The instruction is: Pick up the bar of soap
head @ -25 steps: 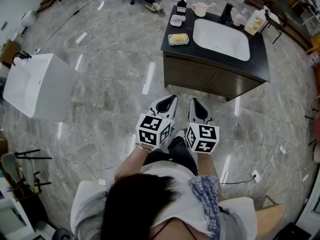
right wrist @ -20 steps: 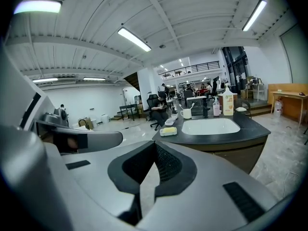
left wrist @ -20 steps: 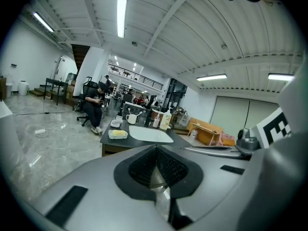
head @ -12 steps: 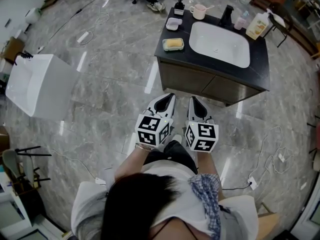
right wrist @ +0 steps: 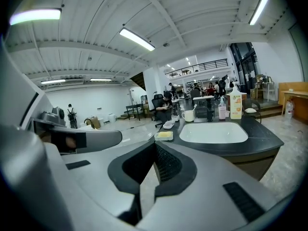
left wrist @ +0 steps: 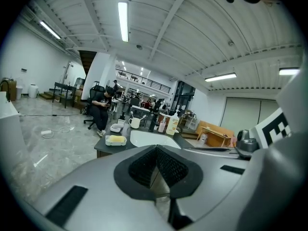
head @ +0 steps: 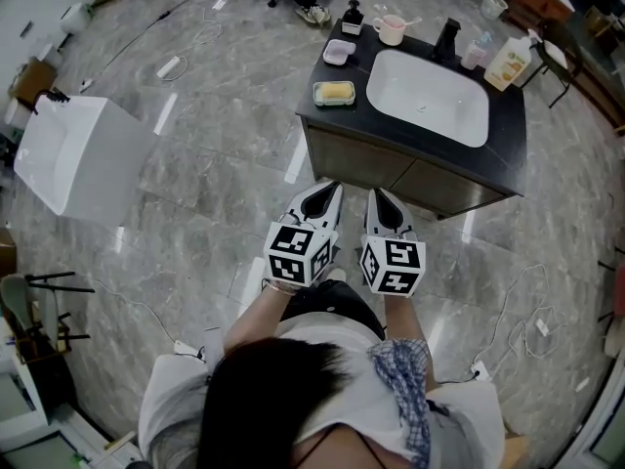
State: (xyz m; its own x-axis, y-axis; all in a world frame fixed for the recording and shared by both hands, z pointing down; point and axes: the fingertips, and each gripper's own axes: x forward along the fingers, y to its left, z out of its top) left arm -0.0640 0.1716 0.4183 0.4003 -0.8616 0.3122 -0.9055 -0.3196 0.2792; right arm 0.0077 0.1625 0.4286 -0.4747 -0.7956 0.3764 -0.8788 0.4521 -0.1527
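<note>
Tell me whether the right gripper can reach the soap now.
Probably not yet: the soap sits in a dish on the counter, well ahead of the right gripper, only floor between.

My left gripper [head: 330,191] and right gripper [head: 377,197] are grey, with black ribbed pads [left wrist: 142,167] and black-and-white marker cubes [head: 296,254]. I wear a white top [head: 337,338] and a blue checked cloth [head: 405,384].

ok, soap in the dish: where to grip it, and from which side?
Likely its two long sides, pinched across the narrow width, coming steeply from above. The soap lies flat in a shallow dish, whose rim would block a level approach; only its upper part shows clear.
</note>
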